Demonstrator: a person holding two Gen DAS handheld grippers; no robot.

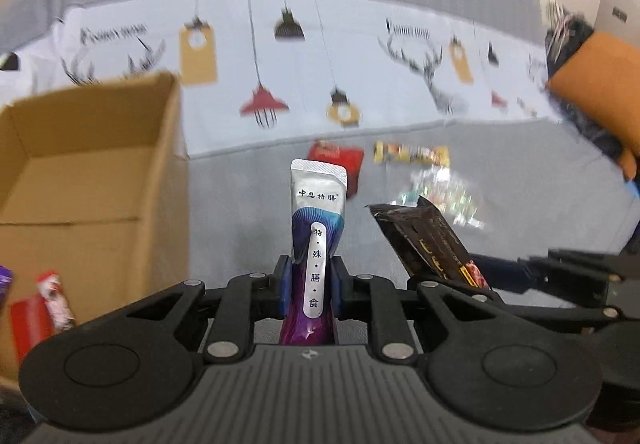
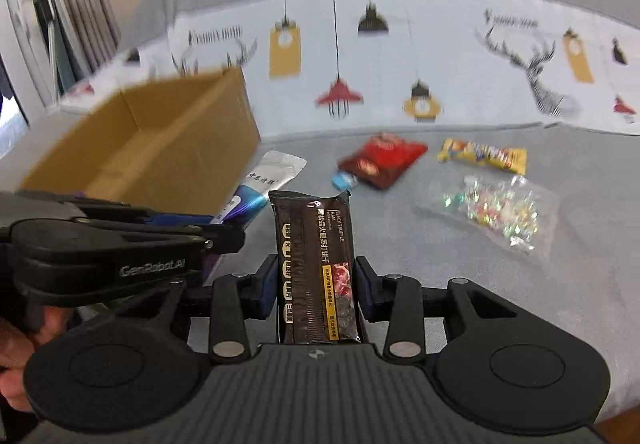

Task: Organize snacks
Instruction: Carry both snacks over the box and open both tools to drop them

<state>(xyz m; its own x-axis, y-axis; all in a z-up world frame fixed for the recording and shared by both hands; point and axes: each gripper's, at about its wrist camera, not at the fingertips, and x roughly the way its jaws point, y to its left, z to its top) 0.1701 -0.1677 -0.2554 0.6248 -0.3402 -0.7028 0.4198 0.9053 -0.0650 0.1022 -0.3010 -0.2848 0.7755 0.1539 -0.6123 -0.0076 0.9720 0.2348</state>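
The grey bed (image 2: 400, 244) carries everything here, with a patterned sheet (image 2: 400, 63) of lamps and deer heads running along its far side, so the bed's own edges serve for places. Largest of the goods is the open cardboard box (image 1: 92, 171), standing toward the bed's left side with its mouth turned toward the cameras; it is presumably the place where the snacks are to be gathered, which would explain why both packets are held up in the air facing it. A few red wrappers (image 1: 40, 308) lie just beside the box at the near left. Toward the far right of the bed, near the sheet's edge, the loose snacks lie flat and apart from one another: a red bag (image 2: 380, 159), a yellow bag (image 2: 482, 155), a clear bag of bright candies (image 2: 496, 211), and a small blue item (image 2: 344, 179) touching the red bag's near corner. The left tool (image 1: 309, 290) is clamped on a silver and purple pouch (image 1: 318, 211), gripped near its lower end so that it stands upright and clear of the bed. The right tool (image 2: 318, 286) is closed around a dark cracker packet (image 2: 316, 264), also upright. The two tools hang side by side, near each other, the left one slightly nearer the box.
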